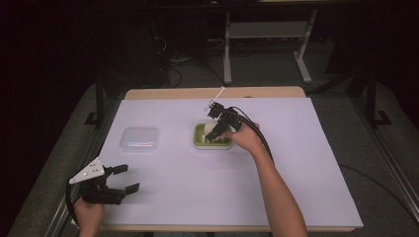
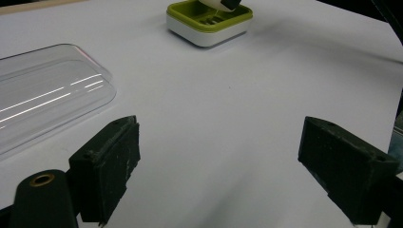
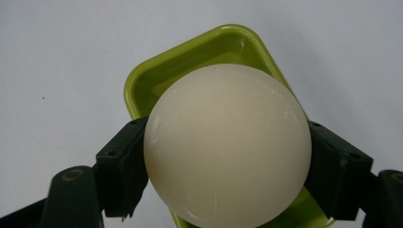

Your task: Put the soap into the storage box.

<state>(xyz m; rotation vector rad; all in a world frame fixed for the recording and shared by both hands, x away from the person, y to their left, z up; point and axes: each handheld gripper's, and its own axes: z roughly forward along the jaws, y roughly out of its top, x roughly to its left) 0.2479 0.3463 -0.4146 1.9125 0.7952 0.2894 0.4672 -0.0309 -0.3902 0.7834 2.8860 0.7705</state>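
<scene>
In a dark room, a white-covered bench (image 1: 163, 177) carries a clear plastic lid (image 1: 140, 138) and a green soap dish (image 1: 199, 138), above which the right tongs (image 3: 227, 166) pinch a cream ball (image 3: 227, 147), while the left tongs (image 1: 124, 178) hang spread, well apart.

No text, label, brand or number can be read here — not on any thing, nor on the table.

My right gripper (image 1: 217, 129) holds the ball (image 3: 227, 145) over the tray (image 1: 197, 140) mid-table, lid (image 1: 140, 138) left of it (well apart), my left gripper (image 1: 118, 180) near the front-left edge.
</scene>
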